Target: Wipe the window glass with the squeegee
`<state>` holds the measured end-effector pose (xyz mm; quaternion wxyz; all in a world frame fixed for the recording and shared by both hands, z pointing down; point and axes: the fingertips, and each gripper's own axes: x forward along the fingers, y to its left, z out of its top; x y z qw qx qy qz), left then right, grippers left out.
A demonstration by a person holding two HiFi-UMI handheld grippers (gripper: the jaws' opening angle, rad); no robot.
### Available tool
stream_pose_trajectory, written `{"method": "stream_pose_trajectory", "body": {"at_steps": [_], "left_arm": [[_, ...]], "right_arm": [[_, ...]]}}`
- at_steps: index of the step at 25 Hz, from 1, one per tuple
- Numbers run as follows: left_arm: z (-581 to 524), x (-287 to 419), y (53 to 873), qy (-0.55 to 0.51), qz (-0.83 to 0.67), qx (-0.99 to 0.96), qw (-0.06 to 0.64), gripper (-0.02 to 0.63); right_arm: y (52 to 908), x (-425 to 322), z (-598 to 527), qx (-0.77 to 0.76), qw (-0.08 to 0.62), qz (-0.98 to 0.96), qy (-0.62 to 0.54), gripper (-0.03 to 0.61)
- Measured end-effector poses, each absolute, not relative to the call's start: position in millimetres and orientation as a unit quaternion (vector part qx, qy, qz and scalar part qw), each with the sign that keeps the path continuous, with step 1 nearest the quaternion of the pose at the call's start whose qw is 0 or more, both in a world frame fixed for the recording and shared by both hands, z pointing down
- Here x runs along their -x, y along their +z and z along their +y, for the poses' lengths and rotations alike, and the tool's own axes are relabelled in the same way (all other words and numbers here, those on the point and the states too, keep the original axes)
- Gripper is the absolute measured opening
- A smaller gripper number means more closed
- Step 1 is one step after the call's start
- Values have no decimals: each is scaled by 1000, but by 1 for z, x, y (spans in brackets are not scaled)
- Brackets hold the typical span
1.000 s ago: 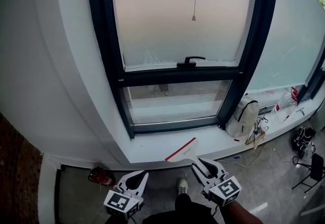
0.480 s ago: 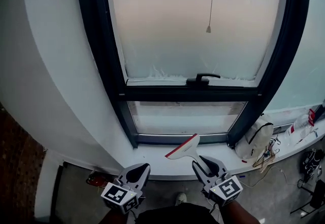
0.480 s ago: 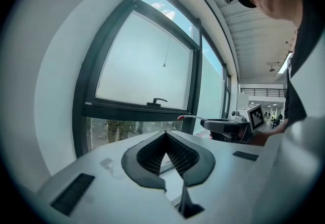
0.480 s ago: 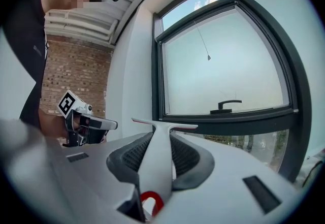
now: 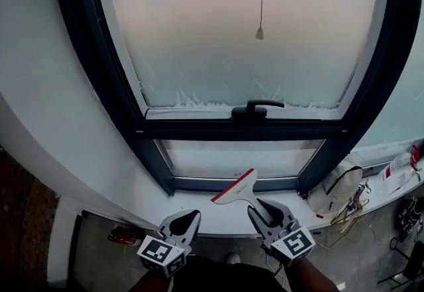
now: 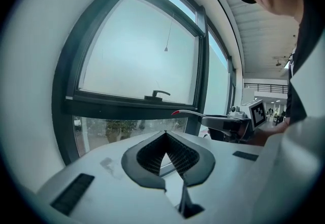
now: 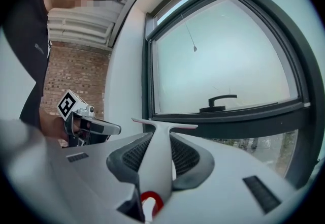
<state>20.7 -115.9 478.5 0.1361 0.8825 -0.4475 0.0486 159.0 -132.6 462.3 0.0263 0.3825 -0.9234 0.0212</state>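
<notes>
A white squeegee [image 5: 237, 191] with a red blade edge is held by its handle in my right gripper [image 5: 260, 207], which is shut on it. In the right gripper view the squeegee [image 7: 161, 139] runs up between the jaws, its blade crosswise in front of the window. The blade hangs before the lower pane [image 5: 238, 158], apart from the glass as far as I can tell. The large frosted upper pane [image 5: 252, 32] sits in a dark frame [image 5: 99, 65] with a black handle [image 5: 255, 109]. My left gripper [image 5: 183, 221] is shut and empty, low at left. The same gripper [image 6: 165, 153] shows its tips together.
A white sill [image 5: 212, 208] runs under the window. A blind cord with a small weight [image 5: 260, 33] hangs before the upper pane. A pale backpack [image 5: 341, 189], hangers and a bottle [image 5: 401, 171] lie on the sill at right. A red object [image 5: 122, 236] lies on the floor at left.
The view has closed in on the window and shifted left. Both grippers stay low in view, and the squeegee remains in the right one, blade slightly further left.
</notes>
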Motion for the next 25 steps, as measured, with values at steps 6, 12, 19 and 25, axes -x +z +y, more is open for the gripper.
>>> {"method": "stream_pose_trajectory", "body": {"at_steps": [6,12,19,25], "left_arm": [[-148,-11,481,70,-459,-875,134,0],[-163,3,479,65,-427,-894,116,0],[-185,60,455,67,-423,-900,80,0],[-188,119,461,65,-425,-900,77,0]], "right_arm": [[468,-160,-154,-384,29,-923,13,87],[448,-139,-174,-390,53,-917,-65,87],[406,-68,-213,-364,178,-873,-270,87],[388,27,-257,-303,272,-766,-497,87]]}}
